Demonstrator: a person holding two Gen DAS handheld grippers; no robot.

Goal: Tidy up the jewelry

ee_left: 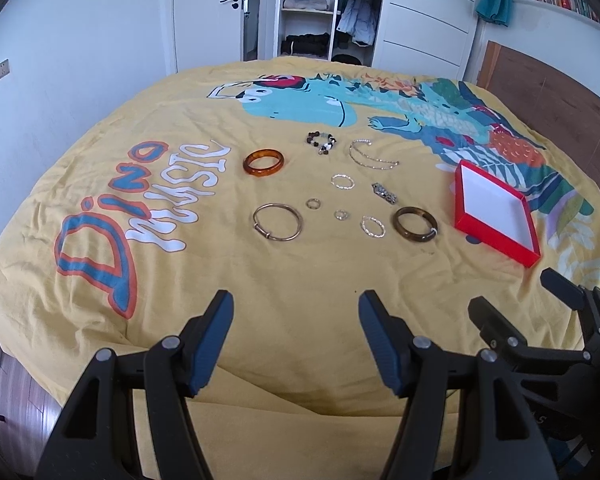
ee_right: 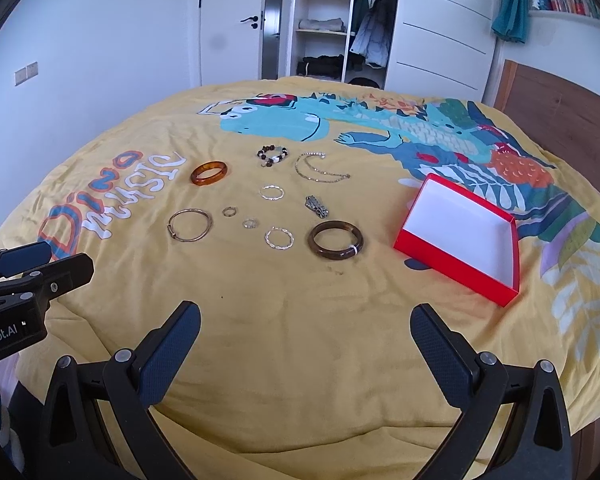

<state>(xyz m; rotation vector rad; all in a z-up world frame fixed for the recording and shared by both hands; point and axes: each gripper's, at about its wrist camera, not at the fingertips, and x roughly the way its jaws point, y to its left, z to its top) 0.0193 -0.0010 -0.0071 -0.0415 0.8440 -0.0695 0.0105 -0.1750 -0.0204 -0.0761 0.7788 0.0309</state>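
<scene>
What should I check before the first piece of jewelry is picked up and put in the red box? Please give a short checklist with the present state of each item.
1. Left gripper open and holding nothing: ok.
2. Right gripper open and holding nothing: ok.
3. Red box open, white inside with no jewelry in it: ok.
4. Dark brown bangle, the piece nearest the box, lies flat and apart from the twisted silver ring: ok.
5. Thin chain free of knots: cannot tell.
6. Both grippers close enough to the jewelry: not ok, they hover over bare bedspread.

two chunky bangles (ee_right: 209,173) (ee_right: 335,240), one thin metal hoop (ee_right: 190,225), four rings (ee_right: 272,192), one red box (ee_right: 460,236)
</scene>
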